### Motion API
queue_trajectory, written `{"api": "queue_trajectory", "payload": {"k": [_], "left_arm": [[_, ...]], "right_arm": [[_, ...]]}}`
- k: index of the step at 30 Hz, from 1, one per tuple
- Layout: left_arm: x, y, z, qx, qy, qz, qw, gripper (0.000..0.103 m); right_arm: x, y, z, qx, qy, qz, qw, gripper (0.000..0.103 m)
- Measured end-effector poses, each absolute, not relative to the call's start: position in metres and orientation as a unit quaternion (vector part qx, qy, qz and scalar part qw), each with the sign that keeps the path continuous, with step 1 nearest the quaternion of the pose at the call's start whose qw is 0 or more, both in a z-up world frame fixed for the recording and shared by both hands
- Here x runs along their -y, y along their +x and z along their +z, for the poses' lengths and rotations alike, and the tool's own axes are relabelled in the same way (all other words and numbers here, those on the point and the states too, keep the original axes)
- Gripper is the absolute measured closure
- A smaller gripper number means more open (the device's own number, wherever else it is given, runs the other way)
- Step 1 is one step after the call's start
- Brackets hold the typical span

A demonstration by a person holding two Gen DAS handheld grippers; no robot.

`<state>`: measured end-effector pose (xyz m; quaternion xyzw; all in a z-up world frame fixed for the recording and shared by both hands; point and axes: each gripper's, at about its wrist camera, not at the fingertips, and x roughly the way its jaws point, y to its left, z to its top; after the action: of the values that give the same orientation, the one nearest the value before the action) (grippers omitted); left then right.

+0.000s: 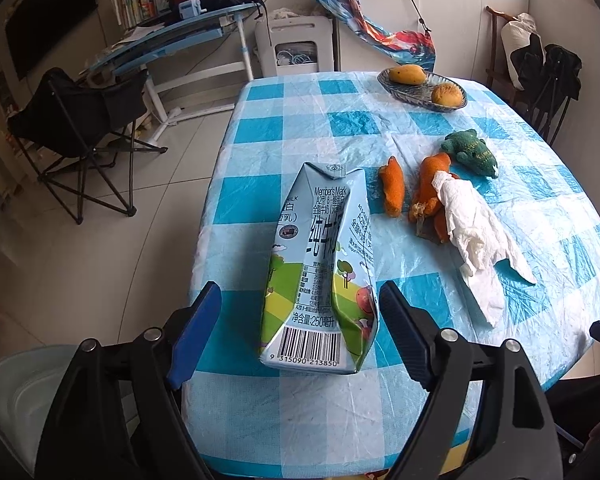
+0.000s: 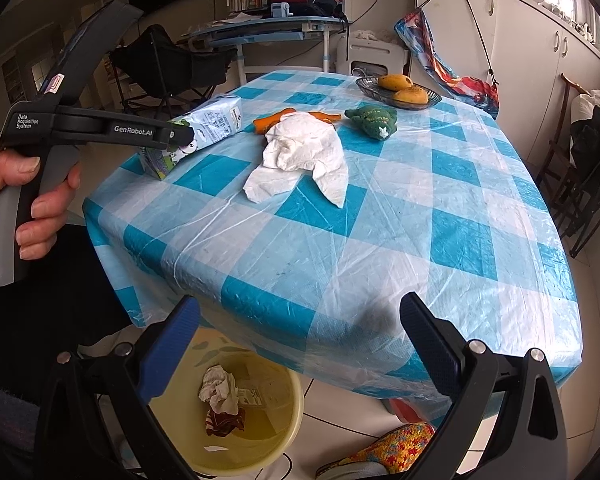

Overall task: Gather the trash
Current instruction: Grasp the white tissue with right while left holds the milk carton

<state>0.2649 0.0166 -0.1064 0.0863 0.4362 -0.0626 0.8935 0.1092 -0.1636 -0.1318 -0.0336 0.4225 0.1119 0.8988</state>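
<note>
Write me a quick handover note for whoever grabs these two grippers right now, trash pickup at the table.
Left gripper: open, jaws either side of the milk carton lying near the table edge, pads not pressing it.
Right gripper: open, empty, above the yellow bin on the floor.
Done: crumpled paper and a dark wrapper are in the bin.
Left: carton, orange peels, white tissue draped over some peel.
Leave the green plush toy and the fruit bowl.
</note>
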Motion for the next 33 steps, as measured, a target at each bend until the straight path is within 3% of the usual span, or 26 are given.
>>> {"api": "queue_trajectory", "payload": {"k": [33], "left_arm": [[-0.022,0.298,-0.117,-0.444,0.055,-0.089,0.89,0.024]], "right_arm": [[0.134,0.211,-0.124,-0.422,-0.02,0.13,0.897,0.007]]}}
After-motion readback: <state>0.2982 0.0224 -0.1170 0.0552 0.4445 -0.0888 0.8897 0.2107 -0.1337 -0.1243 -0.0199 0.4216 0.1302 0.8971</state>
